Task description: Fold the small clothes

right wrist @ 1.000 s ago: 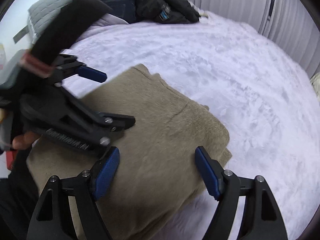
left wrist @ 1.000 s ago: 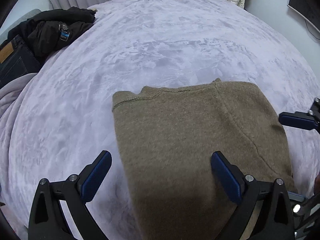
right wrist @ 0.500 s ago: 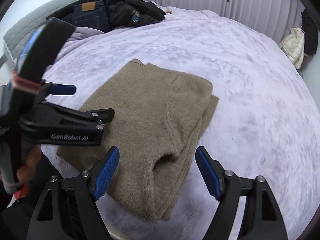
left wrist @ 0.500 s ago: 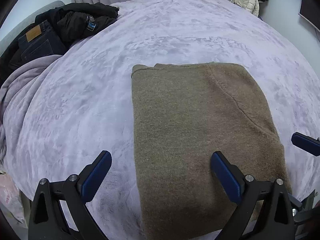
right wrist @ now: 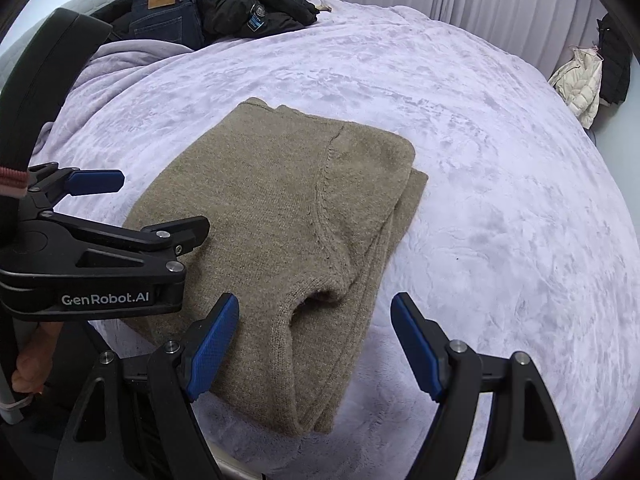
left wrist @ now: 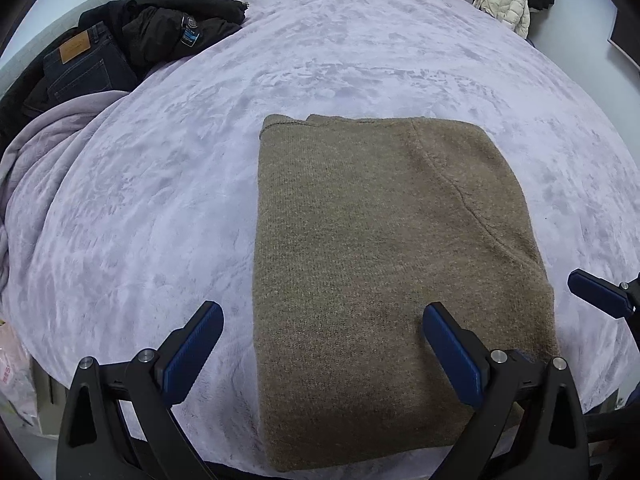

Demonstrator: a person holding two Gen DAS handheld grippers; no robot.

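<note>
Both claws have been drawn back and up over the last second, and the sweater [left wrist: 384,280] is now seen whole, where only its near part filled the views a moment ago. It is left lying flat near the bed's [left wrist: 320,60] front edge, folded into a thick rectangle with stacked layers showing at its right side. The left claw [left wrist: 324,352] is held wide above its near end, gripping nothing; the right claw [right wrist: 316,340] is likewise spread wide and empty just above the near corner. The fold is judged finished, or very nearly. The bed is covered by a lilac plush blanket [right wrist: 500,200]. Jeans [left wrist: 84,64] and a black jacket [left wrist: 172,28] are heaped at the far corner; curtains and hanging coats [right wrist: 580,80] are seen behind.
</note>
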